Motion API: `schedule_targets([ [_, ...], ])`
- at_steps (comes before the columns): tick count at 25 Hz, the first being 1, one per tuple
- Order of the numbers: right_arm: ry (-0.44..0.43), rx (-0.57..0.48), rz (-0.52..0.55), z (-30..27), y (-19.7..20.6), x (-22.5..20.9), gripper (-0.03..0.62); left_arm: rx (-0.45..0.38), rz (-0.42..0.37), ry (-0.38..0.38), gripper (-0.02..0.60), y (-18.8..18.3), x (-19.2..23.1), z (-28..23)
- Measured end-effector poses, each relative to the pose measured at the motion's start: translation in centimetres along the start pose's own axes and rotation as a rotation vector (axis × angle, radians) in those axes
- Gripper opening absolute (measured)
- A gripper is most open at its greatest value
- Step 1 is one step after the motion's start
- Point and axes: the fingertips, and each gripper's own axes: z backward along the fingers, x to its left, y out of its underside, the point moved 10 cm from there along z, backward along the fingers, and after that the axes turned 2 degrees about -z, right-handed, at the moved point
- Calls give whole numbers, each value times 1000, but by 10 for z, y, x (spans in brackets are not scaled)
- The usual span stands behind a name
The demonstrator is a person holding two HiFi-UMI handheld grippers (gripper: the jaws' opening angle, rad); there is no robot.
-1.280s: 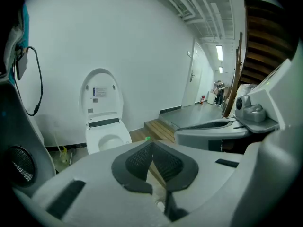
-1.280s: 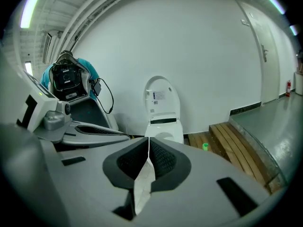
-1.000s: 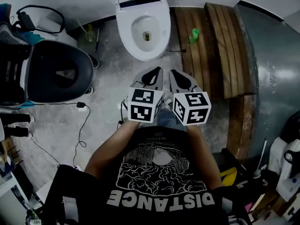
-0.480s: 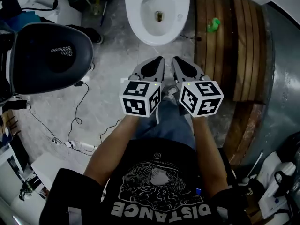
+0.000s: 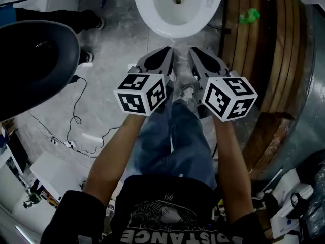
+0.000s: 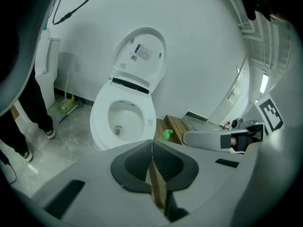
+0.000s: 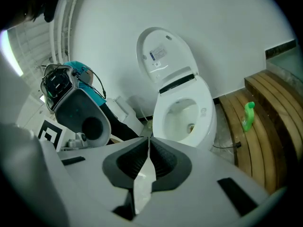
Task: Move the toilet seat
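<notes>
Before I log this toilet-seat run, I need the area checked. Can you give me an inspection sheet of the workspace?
Surface: grey floor, scuffed, bare in front of the toilet.
Job's things: white toilet; lid raised against the wall; seat looks down on the bowl.
Clutter: green bottle on the wooden platform.
Tongs: left tongs shut, empty; right tongs shut, empty; neither touches the toilet.
Cables: thin black cable winding over the floor at left.
Surroundings: black rounded shell at left; bystander's leg nearby; white wall behind.
</notes>
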Motion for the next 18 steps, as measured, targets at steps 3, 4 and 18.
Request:
schedule_targets([
  [3, -15, 9, -35, -17, 15, -22, 21, 8, 64, 10, 14, 18, 21, -24],
  [4, -19, 7, -50, -24, 20, -29, 21, 8, 81, 13, 15, 23, 29, -31],
  [18, -79, -101, -300, -90, 72, -101, 135, -19, 409, 142, 174, 81, 112, -101],
])
